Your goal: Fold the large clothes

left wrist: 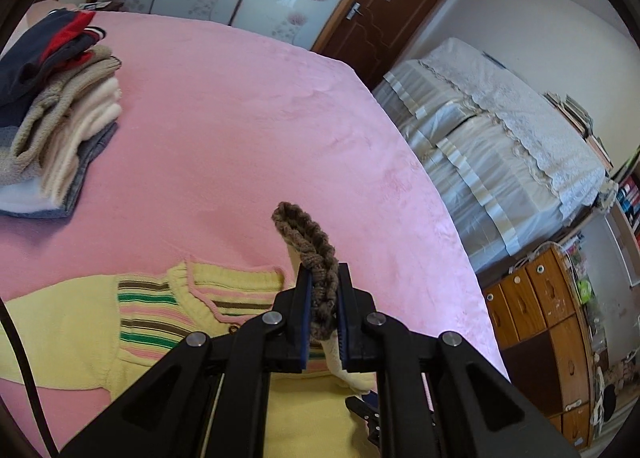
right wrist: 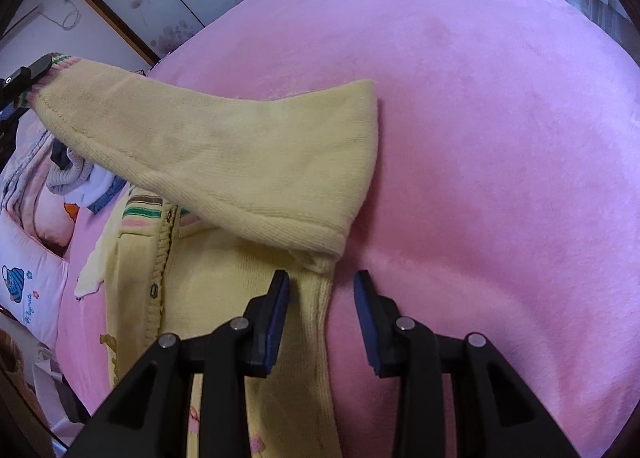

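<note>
The cardigan (right wrist: 224, 298) is a yellow knit that lies on the pink blanket (right wrist: 500, 137) covering the bed. Its button placket and its green, pink and brown chest stripes face up.

Left gripper (left wrist: 324, 278): the jaws are pressed together on the cuff (left wrist: 316, 258), a brown ribbed band that stands up between the blue pads. In the right wrist view this gripper appears at the far left edge, holding the striped cuff end above the bed. The sleeve (right wrist: 224, 161) hangs from that point in a taut span and slopes down to the shoulder seam, which sits just beyond the right gripper.

Right gripper (right wrist: 322, 282): the jaws stand apart and grip nothing. The left pad rests over the cardigan's side edge, just below the armpit. The right pad is over bare blanket. The garment's edge runs between the two fingers.

A stack of folded clothes (left wrist: 60, 109) sits on the blanket at the far left, well apart from the cardigan. Beyond the bed's right edge stand a covered sofa (left wrist: 500, 145) and a wooden cabinet (left wrist: 540, 330).
</note>
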`<state>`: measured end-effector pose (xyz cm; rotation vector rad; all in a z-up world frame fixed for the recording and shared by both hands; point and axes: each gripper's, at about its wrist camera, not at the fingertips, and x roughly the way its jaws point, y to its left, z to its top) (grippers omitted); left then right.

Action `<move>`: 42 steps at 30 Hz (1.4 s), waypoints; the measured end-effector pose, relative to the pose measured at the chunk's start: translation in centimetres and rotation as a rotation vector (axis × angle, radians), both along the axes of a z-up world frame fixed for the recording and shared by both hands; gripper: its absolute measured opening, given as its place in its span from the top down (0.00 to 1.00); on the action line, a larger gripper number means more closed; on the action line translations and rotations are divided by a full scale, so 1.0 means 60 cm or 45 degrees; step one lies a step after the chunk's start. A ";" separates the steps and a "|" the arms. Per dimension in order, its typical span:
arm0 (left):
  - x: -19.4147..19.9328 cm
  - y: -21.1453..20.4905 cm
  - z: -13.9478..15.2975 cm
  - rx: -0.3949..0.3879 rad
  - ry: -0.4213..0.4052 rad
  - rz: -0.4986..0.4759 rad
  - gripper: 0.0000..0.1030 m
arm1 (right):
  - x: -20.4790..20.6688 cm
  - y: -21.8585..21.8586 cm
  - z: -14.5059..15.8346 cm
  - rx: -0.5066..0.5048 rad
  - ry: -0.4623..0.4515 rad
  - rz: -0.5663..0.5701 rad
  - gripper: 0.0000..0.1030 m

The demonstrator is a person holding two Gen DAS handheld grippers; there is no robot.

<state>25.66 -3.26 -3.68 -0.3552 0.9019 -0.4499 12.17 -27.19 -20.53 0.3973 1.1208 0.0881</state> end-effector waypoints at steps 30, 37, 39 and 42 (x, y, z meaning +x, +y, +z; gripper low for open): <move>0.041 0.087 -0.062 0.068 0.088 0.091 0.92 | -0.003 0.009 0.042 -0.221 -0.131 0.183 0.67; 0.041 0.087 -0.060 0.063 0.082 0.082 0.92 | 0.013 0.028 0.040 -0.316 -0.138 0.212 0.67; 0.041 0.090 -0.059 0.055 0.084 0.083 0.92 | 0.025 0.038 0.030 -0.336 -0.130 0.221 0.68; 0.038 0.096 -0.058 0.041 0.086 0.085 0.92 | 0.044 0.054 0.013 -0.387 -0.115 0.220 0.69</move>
